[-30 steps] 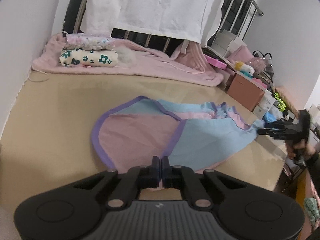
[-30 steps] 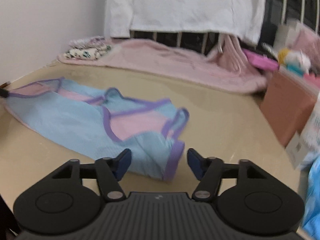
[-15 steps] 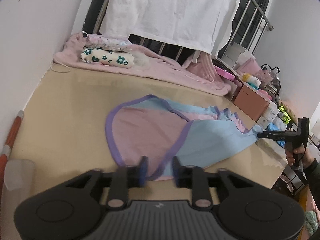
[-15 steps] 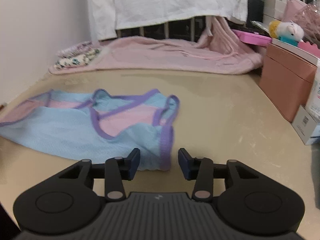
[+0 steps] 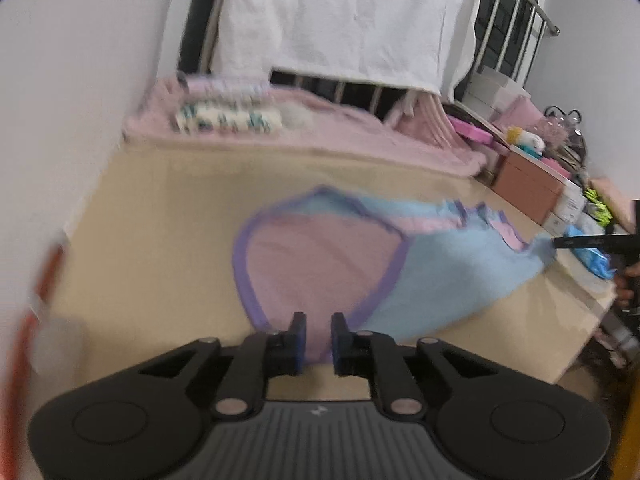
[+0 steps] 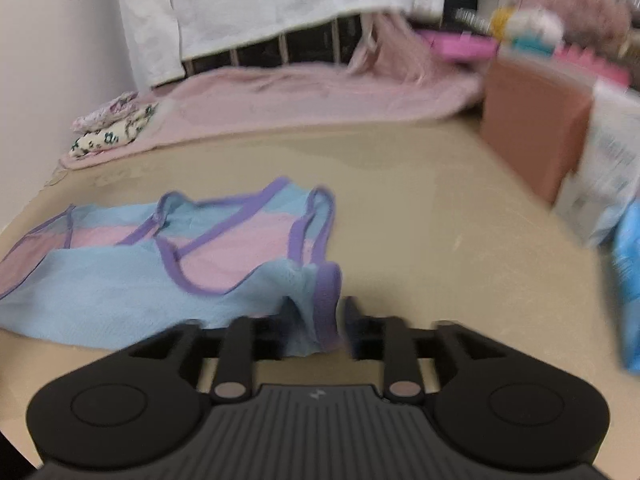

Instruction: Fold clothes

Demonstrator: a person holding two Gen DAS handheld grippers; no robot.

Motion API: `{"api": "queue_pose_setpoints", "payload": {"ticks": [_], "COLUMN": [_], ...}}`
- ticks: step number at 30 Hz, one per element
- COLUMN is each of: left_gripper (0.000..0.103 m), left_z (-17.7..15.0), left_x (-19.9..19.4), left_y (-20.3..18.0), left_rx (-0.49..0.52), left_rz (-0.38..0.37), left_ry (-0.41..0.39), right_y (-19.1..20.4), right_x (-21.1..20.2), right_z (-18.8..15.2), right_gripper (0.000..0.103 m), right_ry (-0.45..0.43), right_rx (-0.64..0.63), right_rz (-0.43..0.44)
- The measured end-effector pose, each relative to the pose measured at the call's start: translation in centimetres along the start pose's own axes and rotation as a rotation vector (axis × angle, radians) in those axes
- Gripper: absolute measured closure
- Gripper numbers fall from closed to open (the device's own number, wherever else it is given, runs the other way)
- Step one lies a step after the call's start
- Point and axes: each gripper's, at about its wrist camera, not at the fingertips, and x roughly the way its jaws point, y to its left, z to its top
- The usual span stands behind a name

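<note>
A pink and blue garment with purple trim [image 5: 352, 264] lies spread on the beige table [image 5: 160, 220]. My left gripper [image 5: 319, 338] is open with a narrow gap, and the garment's near hem lies between the fingers. In the right wrist view the garment [image 6: 160, 256] lies left of centre, and its right corner with the purple band [image 6: 326, 292] sits bunched between the fingers of my right gripper [image 6: 316, 320], which is open. The right gripper also shows at the garment's far end in the left wrist view [image 5: 576, 242].
A pink blanket [image 5: 340, 136] with folded floral clothes [image 5: 228, 118] lies at the back by the white wall. A brown box [image 6: 532, 128], white boxes and a blue bag [image 6: 630, 272] stand on the right. A white cloth hangs on the metal bed frame [image 5: 360, 12].
My left gripper opened from shut and now stands at the near hem. My right gripper narrowed and moved forward, so the garment's corner now lies between its fingers.
</note>
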Motion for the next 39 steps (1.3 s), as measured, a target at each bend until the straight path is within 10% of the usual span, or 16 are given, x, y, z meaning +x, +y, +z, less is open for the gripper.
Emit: {"api": "queue_pose_setpoints", "payload": {"ticks": [5, 13, 18, 21, 26, 39], "left_gripper": [0.048, 0.042, 0.046, 0.05, 0.101, 0.102], "left_z": [7.6, 16.1, 14.3, 13.1, 13.5, 10.9], "left_x": [2.9, 18.4, 21.1, 20.7, 20.4, 11.6], "left_y": [-3.1, -5.7, -3.9, -2.6, -1.7, -5.9], "left_rx": [0.081, 0.221, 0.253, 0.248, 0.177, 0.244], "left_rz": [0.008, -0.021, 0.028, -0.015, -0.03, 0.025], "left_ry": [-0.028, 0.236, 0.249, 0.24, 0.224, 0.062], "right_y": [1.5, 10.1, 11.3, 11.0, 10.7, 11.6], "right_x": [-1.9, 10.6, 15.2, 15.7, 15.5, 5.9], "right_z": [4.1, 10.3, 9.8, 9.2, 8.7, 7.6], "right_gripper": [0.051, 0.052, 0.058, 0.083, 0.096, 0.098], "right_ry": [-0.106, 0.1, 0.18, 0.19, 0.17, -0.044], "right_rx": [-0.071, -0.221, -0.229, -0.227, -0.234, -0.361], "right_rz": [0.038, 0.249, 0.244, 0.263, 0.276, 0.264]}}
